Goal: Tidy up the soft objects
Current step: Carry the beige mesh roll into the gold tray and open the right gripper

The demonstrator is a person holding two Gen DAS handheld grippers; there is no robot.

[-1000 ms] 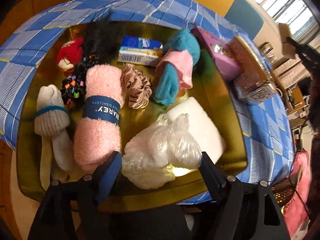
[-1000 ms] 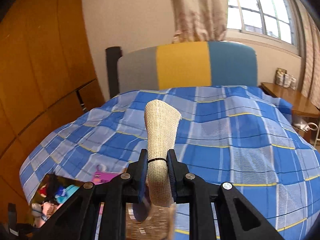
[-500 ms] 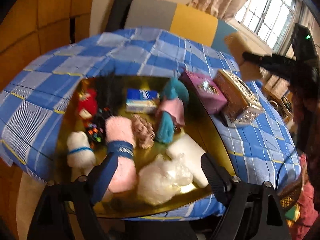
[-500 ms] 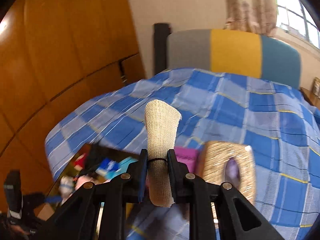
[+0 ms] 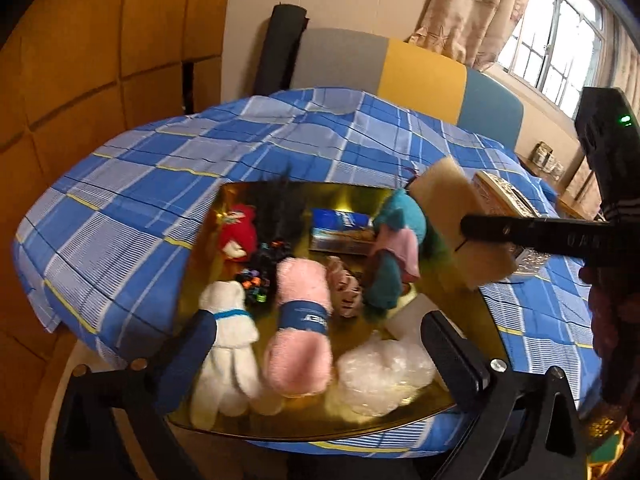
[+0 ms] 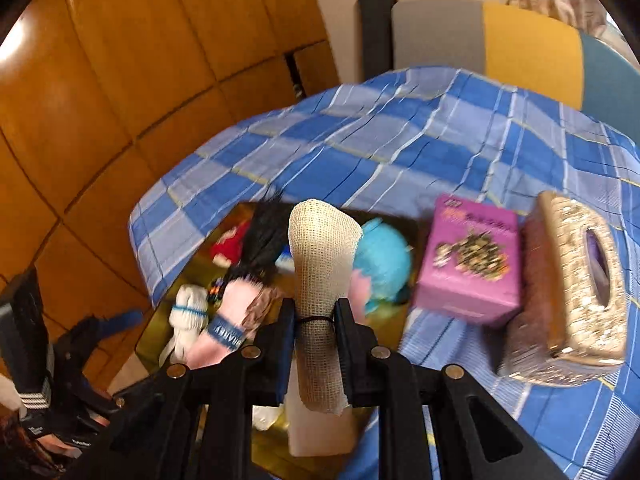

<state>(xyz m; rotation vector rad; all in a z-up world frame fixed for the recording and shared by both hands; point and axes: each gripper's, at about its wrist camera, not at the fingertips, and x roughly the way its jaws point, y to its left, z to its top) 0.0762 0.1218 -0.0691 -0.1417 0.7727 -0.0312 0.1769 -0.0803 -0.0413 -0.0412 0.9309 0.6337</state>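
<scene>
The right gripper (image 6: 315,322) was squeezed tight on a roll of gauze (image 6: 320,280), holding it over the gold tray (image 5: 472,312), likely to put it with the other soft things. The left gripper (image 5: 320,344) had just been opening its fingers wide, with nothing between them, near the clear plastic bag (image 5: 384,376) and pink towel roll (image 5: 300,336). The tray sat on a blue checked cloth (image 5: 160,184). Behind were a wooden wall (image 5: 80,60) and a window (image 5: 556,48).

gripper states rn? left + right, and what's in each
Left gripper: jaws open and have just been opening, nothing gripped, above the gold tray.
Right gripper: jaws shut on the beige gauze roll.
</scene>
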